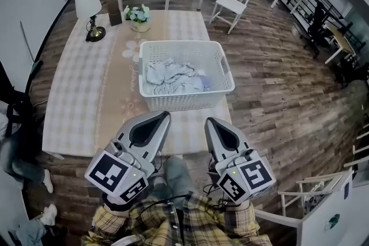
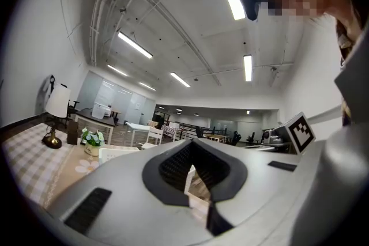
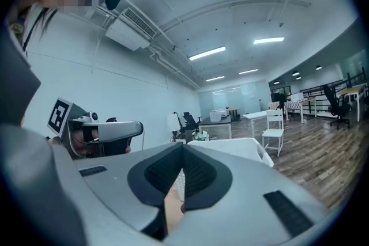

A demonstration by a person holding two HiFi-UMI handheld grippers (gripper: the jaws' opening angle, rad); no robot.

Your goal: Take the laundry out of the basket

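White lattice-plastic laundry basket (image 1: 184,102) sits by the right edge of the checked-cloth table (image 1: 75,95), crumpled pale-blue laundry (image 1: 173,78) inside. Bare cloth lies to its left, open wooden floor (image 1: 277,83) to its right. Left gripper (image 1: 163,116) and right gripper (image 1: 211,123), both pinched closed and empty, hover just short of its near wall.

The laundry basket (image 1: 225,75) is white plastic, smooth at the rim, with fine lattice walls. The laundry (image 1: 170,76) in it is soft, crumpled, matt cloth. A checked cloth covers the table (image 1: 75,101). The floor (image 1: 277,89) is wood plank with a dull sheen. The lamp (image 1: 92,31) has a glossy, brass-like base. The left gripper (image 1: 164,118) and right gripper (image 1: 209,123), 2 alike, have smooth matt grey plastic shells; their jaws carry black ribbed pads.
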